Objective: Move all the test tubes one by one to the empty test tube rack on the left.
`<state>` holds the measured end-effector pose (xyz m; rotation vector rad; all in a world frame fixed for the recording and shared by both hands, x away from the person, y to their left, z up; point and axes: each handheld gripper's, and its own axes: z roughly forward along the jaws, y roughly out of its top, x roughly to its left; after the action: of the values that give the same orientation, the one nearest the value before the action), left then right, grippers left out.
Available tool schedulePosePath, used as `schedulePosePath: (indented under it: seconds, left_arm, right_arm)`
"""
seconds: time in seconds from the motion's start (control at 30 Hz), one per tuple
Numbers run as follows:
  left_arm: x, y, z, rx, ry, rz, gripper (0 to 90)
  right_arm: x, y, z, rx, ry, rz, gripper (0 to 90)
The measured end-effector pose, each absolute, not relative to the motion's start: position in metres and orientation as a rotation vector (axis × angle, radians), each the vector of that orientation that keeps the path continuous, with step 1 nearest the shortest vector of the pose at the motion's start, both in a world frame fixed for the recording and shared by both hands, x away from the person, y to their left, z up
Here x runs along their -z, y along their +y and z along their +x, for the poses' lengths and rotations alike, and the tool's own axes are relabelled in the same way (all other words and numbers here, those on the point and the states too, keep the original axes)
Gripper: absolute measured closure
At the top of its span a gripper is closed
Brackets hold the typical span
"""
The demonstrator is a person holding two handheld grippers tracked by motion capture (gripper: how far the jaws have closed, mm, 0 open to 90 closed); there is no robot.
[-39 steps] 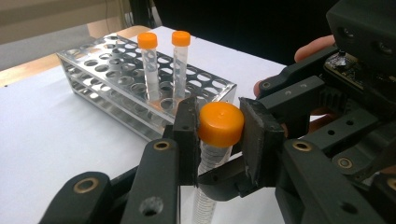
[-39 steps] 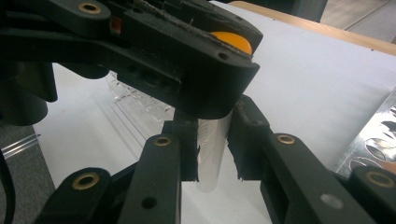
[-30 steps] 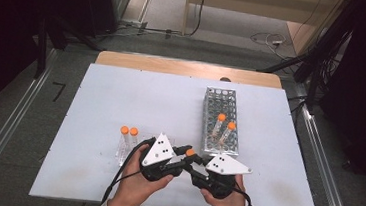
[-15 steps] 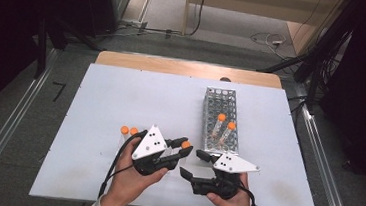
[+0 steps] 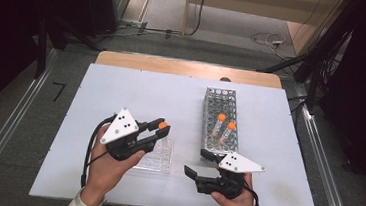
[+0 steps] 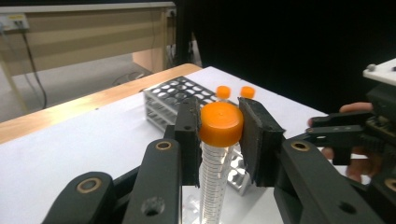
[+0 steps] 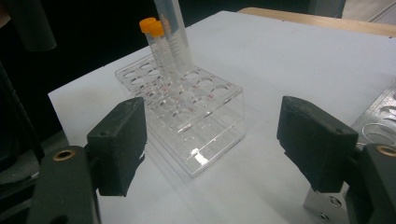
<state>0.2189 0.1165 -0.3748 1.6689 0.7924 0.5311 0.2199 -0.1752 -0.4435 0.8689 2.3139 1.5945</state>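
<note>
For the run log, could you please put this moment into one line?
left gripper: shut on orange-capped tube, lifted above clear rack | right gripper: open, empty | metal rack: two tubes

Clear glossy plastic rack (image 7: pixel 187 121), perforated metal rack (image 5: pixel 218 117), matt white table (image 5: pixel 136 94), smooth orange-capped tube (image 6: pixel 219 140)

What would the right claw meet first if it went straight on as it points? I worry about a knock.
Most likely the clear plastic rack, straight ahead between the open right claw's jaws; depth is hard to judge.
</note>
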Motion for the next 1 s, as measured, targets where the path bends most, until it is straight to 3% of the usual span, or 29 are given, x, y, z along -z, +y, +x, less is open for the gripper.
schedulePosePath:
  seconds: [1.0]
  left_arm:
    - [0.392, 0.155, 0.229, -0.605, 0.92, 1.675, 70.8]
  right_arm:
    - [0.443, -0.18, 0.222, -1.593, 2.303, 0.879, 23.9]
